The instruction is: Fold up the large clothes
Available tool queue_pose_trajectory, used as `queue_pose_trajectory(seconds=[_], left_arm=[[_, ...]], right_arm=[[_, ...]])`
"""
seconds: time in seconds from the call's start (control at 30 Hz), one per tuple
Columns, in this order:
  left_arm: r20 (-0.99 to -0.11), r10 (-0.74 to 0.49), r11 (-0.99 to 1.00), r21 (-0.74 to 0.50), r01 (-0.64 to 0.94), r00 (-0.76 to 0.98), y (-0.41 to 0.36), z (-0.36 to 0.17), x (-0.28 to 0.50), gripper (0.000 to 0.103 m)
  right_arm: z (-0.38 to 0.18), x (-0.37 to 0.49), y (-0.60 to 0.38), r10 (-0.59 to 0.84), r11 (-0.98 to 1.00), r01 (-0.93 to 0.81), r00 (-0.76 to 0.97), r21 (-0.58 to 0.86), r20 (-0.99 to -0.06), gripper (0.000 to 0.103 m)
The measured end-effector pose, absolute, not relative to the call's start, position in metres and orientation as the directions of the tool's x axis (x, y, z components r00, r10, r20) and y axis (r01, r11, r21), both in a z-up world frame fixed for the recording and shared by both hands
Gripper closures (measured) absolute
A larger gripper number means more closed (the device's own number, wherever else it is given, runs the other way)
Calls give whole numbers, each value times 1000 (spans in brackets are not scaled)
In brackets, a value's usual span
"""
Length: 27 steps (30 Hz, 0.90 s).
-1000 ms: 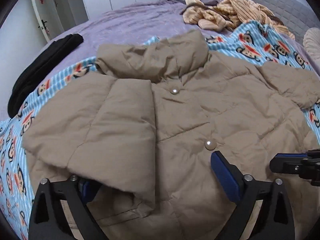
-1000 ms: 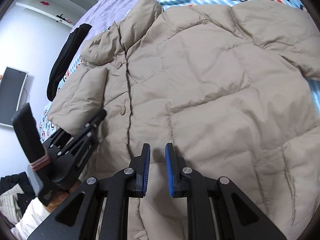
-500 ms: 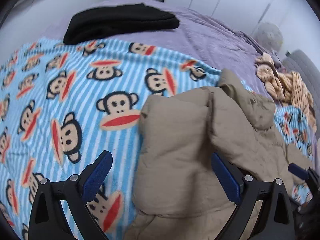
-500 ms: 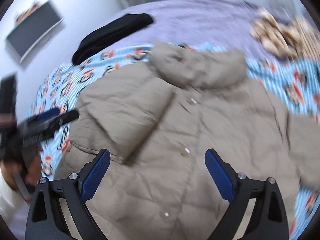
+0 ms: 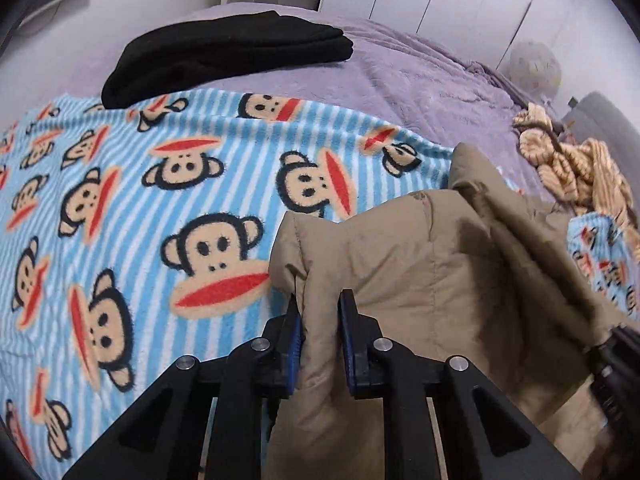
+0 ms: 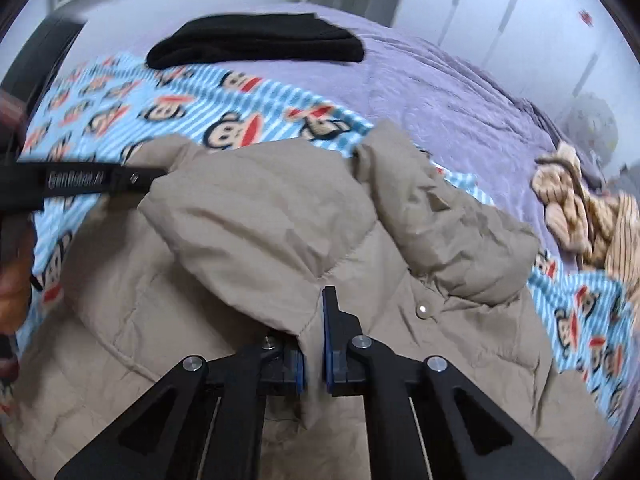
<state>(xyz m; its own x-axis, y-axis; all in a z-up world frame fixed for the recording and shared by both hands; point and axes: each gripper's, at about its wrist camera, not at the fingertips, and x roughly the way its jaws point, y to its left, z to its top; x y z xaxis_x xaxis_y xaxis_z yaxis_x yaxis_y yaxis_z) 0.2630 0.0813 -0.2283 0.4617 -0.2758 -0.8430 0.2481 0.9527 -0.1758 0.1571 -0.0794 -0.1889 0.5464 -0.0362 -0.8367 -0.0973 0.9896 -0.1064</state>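
**Both tongs pinch the coat**

On the bed's monkey blanket (image 5: 120,208) lay the coat (image 6: 248,240). The left gripper (image 5: 319,320) had just closed on its folded sleeve edge, the right gripper (image 6: 314,334) likewise on a ridge (likely to fold the side together).

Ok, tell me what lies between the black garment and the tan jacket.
In the left wrist view, only the monkey-print blanket and a strip of purple bedspread separate the black garment from the tan jacket.
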Motion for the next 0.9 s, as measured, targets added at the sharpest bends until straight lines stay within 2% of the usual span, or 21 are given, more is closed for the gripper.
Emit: queue_pose_trajectory(seconds=[0.13, 0.23, 0.33, 0.4, 0.43, 0.5, 0.63, 0.7, 0.8, 0.83, 0.9], left_arm=[[-861, -248, 957, -148, 249, 445, 79, -243, 270, 84], [-868, -213, 965, -116, 235, 448, 81, -246, 266, 84], [-873, -160, 975, -67, 210, 461, 82, -235, 263, 83], [-857, -124, 981, -29, 193, 500, 87, -216, 257, 83], [-845, -115, 982, -17, 188, 522, 91, -206, 255, 83], [-828, -126, 982, -26, 187, 546, 98, -188, 248, 83], [-831, -190, 971, -81, 225, 523, 98, -177, 236, 83], [-848, -195, 965, -77, 250, 493, 86, -188, 231, 83], [-871, -109, 968, 17, 251, 479, 66, -222, 224, 83], [-878, -65, 971, 55, 234, 474, 65, -234, 223, 83], [-895, -81, 979, 12, 203, 439, 72, -252, 223, 83]], right_arm=[[-191, 130, -165, -20, 976, 190, 566, 106, -824, 97], [-237, 108, -227, 143, 839, 400, 492, 369, -859, 96], [-271, 89, -260, 281, 682, 503, 491, 532, -825, 96], [-271, 78, -271, 343, 610, 528, 497, 591, -797, 91], [-266, 72, -275, 348, 605, 539, 483, 586, -803, 87], [-249, 58, -280, 317, 630, 537, 481, 561, -817, 87], [-200, 51, -285, 144, 774, 456, 548, 439, -824, 87], [-191, 71, -287, 146, 820, 389, 567, 420, -811, 87], [-199, 117, -279, 199, 868, 278, 565, 412, -801, 87], [-207, 131, -268, 188, 893, 251, 546, 373, -817, 87], [-231, 146, -260, 117, 934, 244, 481, 261, -869, 87]])
